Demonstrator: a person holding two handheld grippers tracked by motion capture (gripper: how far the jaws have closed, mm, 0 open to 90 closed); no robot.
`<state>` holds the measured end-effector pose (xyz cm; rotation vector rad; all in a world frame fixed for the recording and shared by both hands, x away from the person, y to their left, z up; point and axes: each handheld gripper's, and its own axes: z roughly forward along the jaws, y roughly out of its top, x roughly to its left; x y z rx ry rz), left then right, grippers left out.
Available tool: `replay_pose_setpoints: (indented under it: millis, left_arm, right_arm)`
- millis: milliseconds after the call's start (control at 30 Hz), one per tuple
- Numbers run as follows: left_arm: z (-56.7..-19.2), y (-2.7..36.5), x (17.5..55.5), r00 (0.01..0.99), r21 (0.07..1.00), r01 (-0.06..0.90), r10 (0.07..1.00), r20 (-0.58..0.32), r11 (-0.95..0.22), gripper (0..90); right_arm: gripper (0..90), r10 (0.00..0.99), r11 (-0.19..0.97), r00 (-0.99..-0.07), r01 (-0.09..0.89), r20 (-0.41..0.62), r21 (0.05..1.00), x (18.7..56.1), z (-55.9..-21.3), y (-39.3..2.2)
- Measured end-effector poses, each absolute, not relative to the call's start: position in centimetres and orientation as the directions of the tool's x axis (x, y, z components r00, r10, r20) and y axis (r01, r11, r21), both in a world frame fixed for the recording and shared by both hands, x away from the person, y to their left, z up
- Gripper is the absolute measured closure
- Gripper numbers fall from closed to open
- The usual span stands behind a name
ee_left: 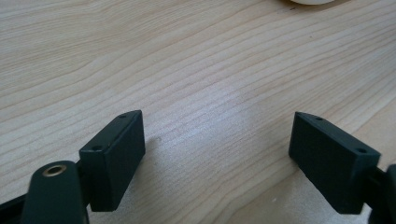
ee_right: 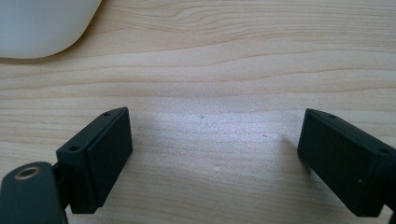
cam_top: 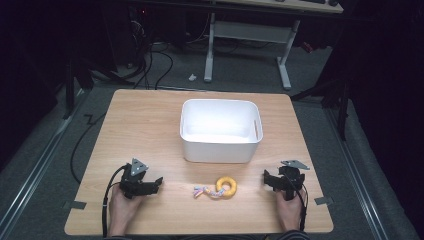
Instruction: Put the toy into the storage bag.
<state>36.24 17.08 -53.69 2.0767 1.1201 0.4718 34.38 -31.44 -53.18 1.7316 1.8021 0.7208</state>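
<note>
A person sits at the near edge of a wooden counter (cam_top: 145, 120), one claw in each hand. The left claw (cam_top: 159, 183) rests low near the near-left corner, its jaws pointing toward the middle of the counter. In the left gripper view, its two black jaws stand wide apart, with bare wood grain between them and a sliver of the white tub's base at the top edge. The right claw (cam_top: 265, 178) sits near the near-right corner, jaws also turned inward. In the right gripper view, its jaws are spread just as wide, nothing between them, and the rounded corner of the white plastic tub (ee_right: 42, 28) shows at the upper left.

Between the two claws, close to the middle of the near edge, lies a small toy: a yellow ring (cam_top: 226, 187) with a short pastel braided rope (cam_top: 204, 191) tied to it, the rope trailing toward the left claw. The toy lies flat on the counter, apart from both claws and somewhat nearer the right one.

The white tub (cam_top: 220, 147) stands upright behind the toy, about midway across the counter. A black cable (cam_top: 105, 200) trails from the left claw back over the near edge.
</note>
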Motion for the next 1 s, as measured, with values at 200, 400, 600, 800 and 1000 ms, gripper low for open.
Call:
replay_pose_setpoints:
  millis: [200, 400, 600, 800, 1000]
  left_arm:
    - [-53.67, 17.02, 36.29, 0.528, 0.741, 0.576, 0.849, -0.015, -0.345, 25.0]
    - [-53.67, 16.97, 36.27, 0.515, 0.740, 0.581, 0.857, -0.011, -0.339, 24.2]
    - [-53.67, 17.04, 36.12, 0.506, 0.741, 0.585, 0.862, -0.016, -0.329, 24.6]
    - [-53.67, 17.18, 36.13, 0.507, 0.744, 0.586, 0.861, -0.029, -0.320, 24.4]
    - [-53.67, 17.09, 36.10, 0.509, 0.741, 0.584, 0.861, -0.016, -0.332, 24.3]
  right_arm:
    - [10.2, 0.999, 0.033, -0.034, 0.713, -0.013, 0.701, 34.37, -53.19, -31.44]
    - [10.2, 0.999, 0.032, -0.031, 0.714, -0.014, 0.700, 34.33, -53.19, -31.42]
    - [9.8, 0.999, 0.036, -0.036, 0.713, -0.015, 0.700, 34.49, -53.20, -31.36]
    - [9.7, 0.999, 0.038, -0.041, 0.714, -0.012, 0.700, 34.45, -53.19, -31.41]
    - [10.3, 0.997, 0.066, -0.075, 0.715, -0.017, 0.696, 34.41, -53.14, -31.65]
